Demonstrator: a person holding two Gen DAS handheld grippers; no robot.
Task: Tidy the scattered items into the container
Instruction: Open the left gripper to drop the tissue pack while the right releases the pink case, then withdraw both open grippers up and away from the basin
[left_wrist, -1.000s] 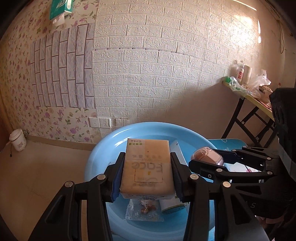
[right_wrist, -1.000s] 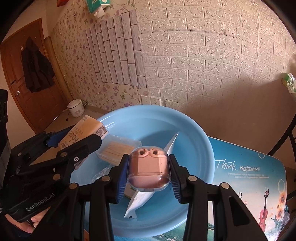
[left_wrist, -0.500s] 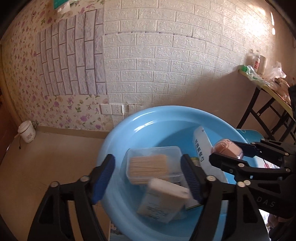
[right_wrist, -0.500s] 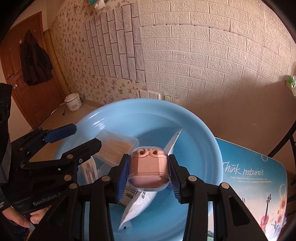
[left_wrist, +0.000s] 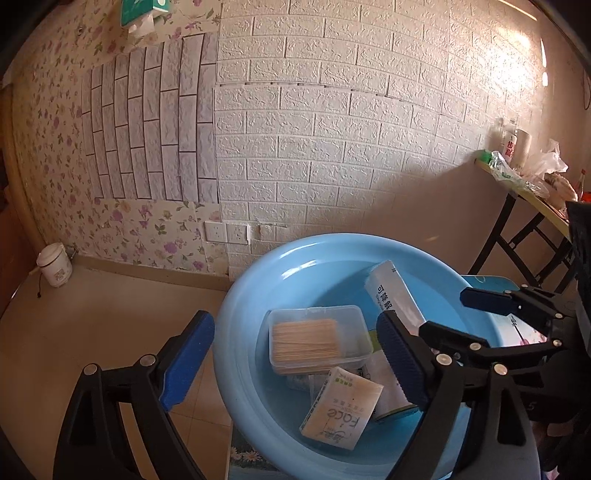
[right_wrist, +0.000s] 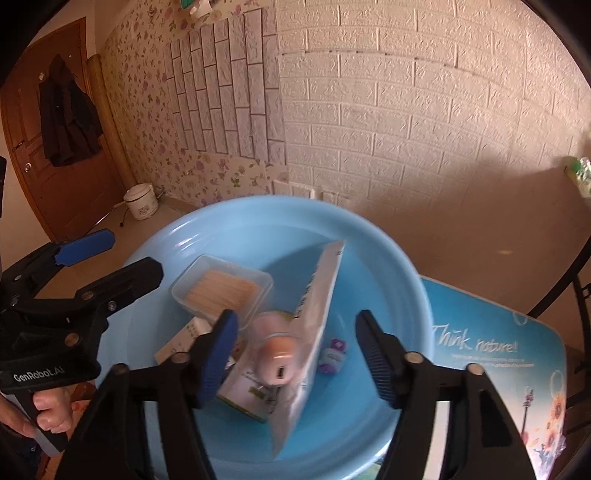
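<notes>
Dropped since 0.5 s ago: pink case (right_wrist: 277, 360), now blurred inside blue basin (left_wrist: 236, 332), out of right gripper (right_wrist: 295, 354). Both jaws wide apart, empty; left gripper (left_wrist: 295, 362) above basin rim. Possible trouble: case bouncing or rolling off tilted white pouch (right_wrist: 314, 325), likely from height of release. Counted in basin: 1 toothpick box (left_wrist: 314, 341), 1 tissue pack (left_wrist: 341, 413), 1 pouch, 1 case, 1 purple trinket (right_wrist: 334, 356).

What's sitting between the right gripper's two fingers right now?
Nothing is held. The right gripper is open, and in the right wrist view the pink case shows blurred through the gap, inside the blue basin, against a white packet.
</notes>
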